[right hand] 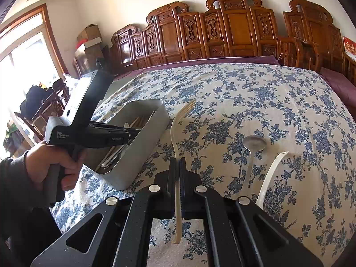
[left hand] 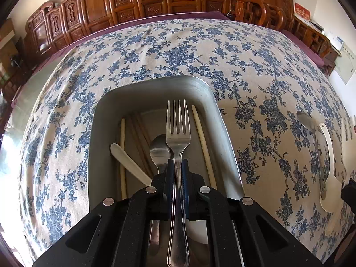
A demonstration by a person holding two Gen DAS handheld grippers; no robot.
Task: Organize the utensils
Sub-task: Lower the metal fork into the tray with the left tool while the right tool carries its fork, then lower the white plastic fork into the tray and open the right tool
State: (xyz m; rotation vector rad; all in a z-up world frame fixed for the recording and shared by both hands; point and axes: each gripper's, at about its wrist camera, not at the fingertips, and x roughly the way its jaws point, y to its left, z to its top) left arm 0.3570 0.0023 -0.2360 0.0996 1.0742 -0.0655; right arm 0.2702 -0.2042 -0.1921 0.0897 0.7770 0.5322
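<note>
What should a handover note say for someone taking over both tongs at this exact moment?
Left tongs: shut on the metal fork, held over the grey bin.
Right tongs: shut on the cream plastic fork, above the tablecloth beside the bin.
Done: chopsticks, a metal spoon and a white plastic utensil already lie in the bin.
Left: release both forks into the bin, then fetch the metal spoon on the cloth and the white plastic spoon beside it.
</note>
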